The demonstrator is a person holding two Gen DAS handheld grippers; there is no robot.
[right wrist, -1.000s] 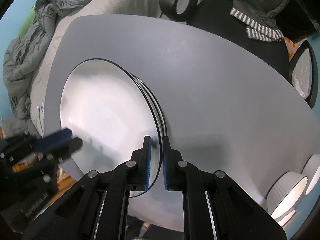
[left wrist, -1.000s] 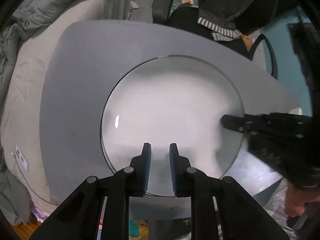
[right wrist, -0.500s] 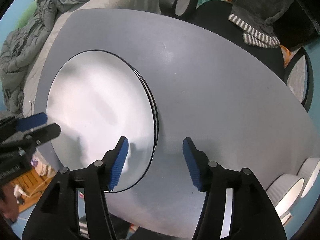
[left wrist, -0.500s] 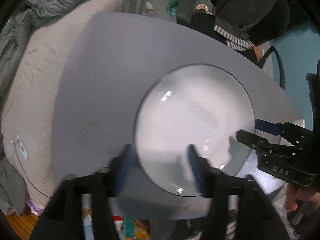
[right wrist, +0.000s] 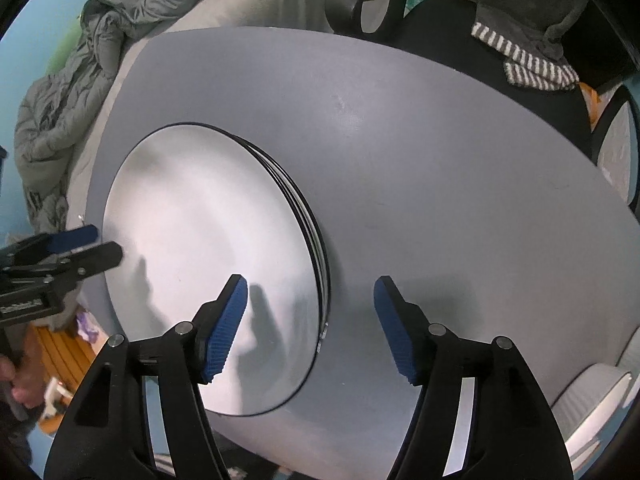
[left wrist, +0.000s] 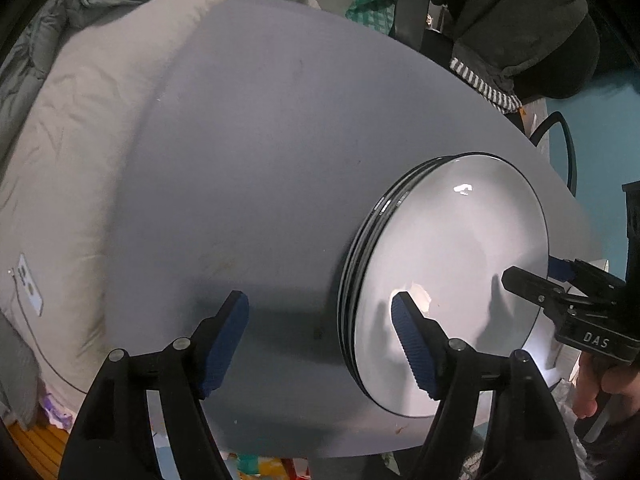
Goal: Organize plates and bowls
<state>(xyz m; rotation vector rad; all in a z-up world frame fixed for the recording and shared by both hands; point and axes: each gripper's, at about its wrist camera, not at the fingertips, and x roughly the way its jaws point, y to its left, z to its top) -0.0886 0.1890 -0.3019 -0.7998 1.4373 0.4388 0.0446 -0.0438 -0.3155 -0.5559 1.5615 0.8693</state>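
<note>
Both claws let go of the stacked plates

Nearest, at the bottom of the right wrist view, the right claw (right wrist: 308,324) has just been opening and stands wide over the right rim of the plate stack (right wrist: 208,264), pads clear, gripping nothing; low in the left wrist view the left claw (left wrist: 320,340) has likewise just been opening, one pad above the stack's left edge, the other over bare tabletop (left wrist: 260,160), also empty. The plates look settled in one neat pile at the middle of the grey tabletop, so that part seems done. White bowls (right wrist: 592,400) wait at the lower right frame edge; how many is unclear, and sorting them appears to remain. Beyond, a rumpled grey bedcover (right wrist: 68,112) fills the upper left, and a dark chair (right wrist: 440,28) draped with striped-cuffed clothing stands at the top.
</note>
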